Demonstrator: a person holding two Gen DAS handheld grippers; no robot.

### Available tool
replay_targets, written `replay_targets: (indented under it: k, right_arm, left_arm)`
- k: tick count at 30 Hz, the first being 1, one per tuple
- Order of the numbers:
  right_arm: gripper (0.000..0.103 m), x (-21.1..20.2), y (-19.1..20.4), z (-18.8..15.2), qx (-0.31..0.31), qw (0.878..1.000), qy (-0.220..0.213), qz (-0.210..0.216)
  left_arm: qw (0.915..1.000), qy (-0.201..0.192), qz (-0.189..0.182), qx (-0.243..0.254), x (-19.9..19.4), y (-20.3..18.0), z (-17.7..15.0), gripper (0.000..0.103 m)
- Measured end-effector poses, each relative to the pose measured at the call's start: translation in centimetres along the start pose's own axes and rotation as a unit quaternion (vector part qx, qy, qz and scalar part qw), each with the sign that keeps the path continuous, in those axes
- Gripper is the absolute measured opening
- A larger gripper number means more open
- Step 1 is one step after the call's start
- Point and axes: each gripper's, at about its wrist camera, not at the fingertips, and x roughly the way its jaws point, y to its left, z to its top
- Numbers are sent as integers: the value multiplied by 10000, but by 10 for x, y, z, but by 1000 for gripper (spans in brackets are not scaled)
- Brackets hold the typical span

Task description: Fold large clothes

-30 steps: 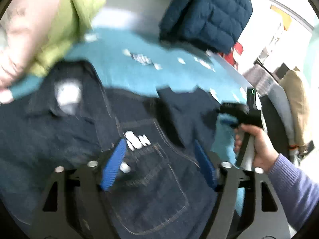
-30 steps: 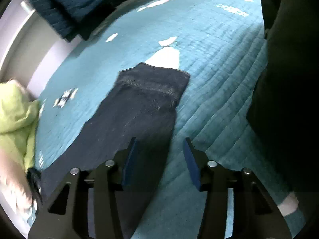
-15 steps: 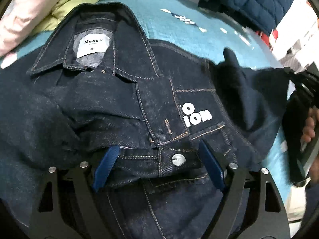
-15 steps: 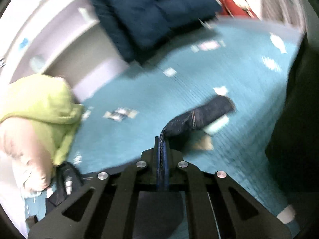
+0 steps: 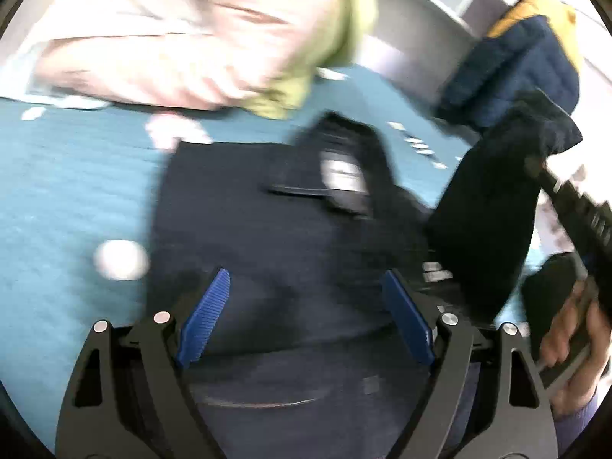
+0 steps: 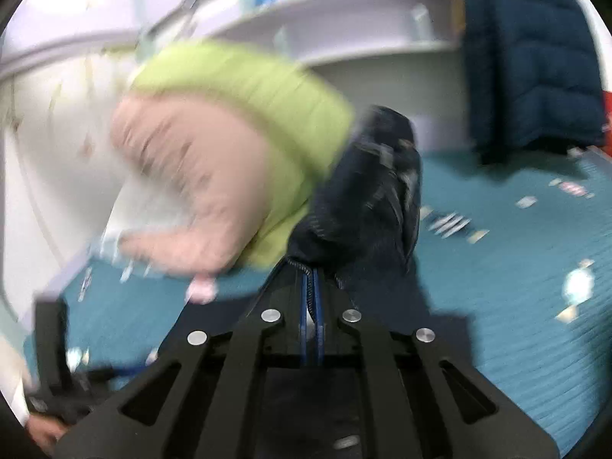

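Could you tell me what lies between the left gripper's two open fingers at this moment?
In the left wrist view, the left gripper stands open over the denim jacket; only its dark cloth shows between the pads, which do not press on it.

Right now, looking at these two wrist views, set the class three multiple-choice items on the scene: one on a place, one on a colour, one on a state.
1. Where does the dark denim jacket lie?
A. on the teal bedspread
B. on a shelf
C. on a chair

2. What colour are the pads of the left gripper?
A. red
B. blue
C. white

3. How does the right gripper stand?
A. wide open, empty
B. shut on a sleeve
C. out of view

Answers:
1 A, teal bedspread shows beside and beyond the jacket.
2 B, both pads are blue.
3 B, the sleeve is pinched between its fingers.
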Motion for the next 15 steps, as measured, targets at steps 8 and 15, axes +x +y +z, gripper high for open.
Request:
replay_targets:
  k: [8, 15]
  right_arm:
    - [9, 75, 70, -96, -627, 9849, 1610, 81]
    - [32, 50, 60, -92, -312, 9818, 1859, 224]
  left_arm:
    - [9980, 2, 299, -556, -25, 67, -12, 83]
    - [9980, 6, 151, -619, -30, 64, -9, 83]
